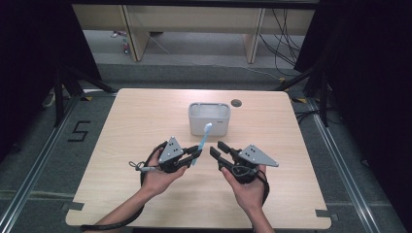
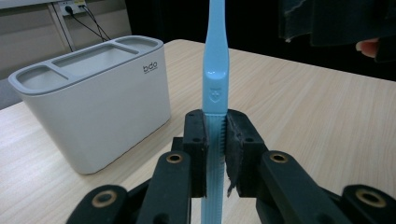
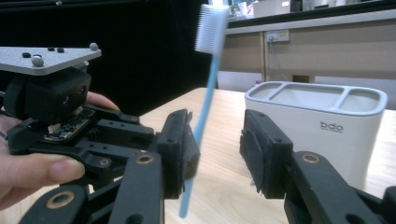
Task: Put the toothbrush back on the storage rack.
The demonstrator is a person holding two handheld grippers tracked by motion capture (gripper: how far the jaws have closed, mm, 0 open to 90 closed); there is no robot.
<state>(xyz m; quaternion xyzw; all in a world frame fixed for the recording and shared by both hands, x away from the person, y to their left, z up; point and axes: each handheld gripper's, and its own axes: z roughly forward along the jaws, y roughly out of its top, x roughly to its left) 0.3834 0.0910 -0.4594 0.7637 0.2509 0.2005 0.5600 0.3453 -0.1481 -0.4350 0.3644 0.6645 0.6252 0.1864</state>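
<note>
My left gripper (image 1: pixel 197 155) is shut on the lower handle of a light blue toothbrush (image 1: pixel 203 138). In the left gripper view both pads clamp the ribbed handle (image 2: pixel 215 70), which stands upright. The white bristle head points toward a white and grey toothbrush holder (image 1: pixel 209 118) at the table's middle back. The holder (image 2: pixel 93 107) has three top compartments and stands upright. My right gripper (image 1: pixel 216 148) hovers just right of the brush, open, its pads touching nothing. In the right gripper view the toothbrush (image 3: pixel 208 88) rises beside the left jaw, with the holder (image 3: pixel 322 116) beyond.
The light wood table (image 1: pixel 145 194) has a small round cable hole (image 1: pixel 236 103) behind the holder. Black curtains flank both sides. A floor mark "5" (image 1: pixel 79 131) lies left of the table. Cables trail on the floor at the back right.
</note>
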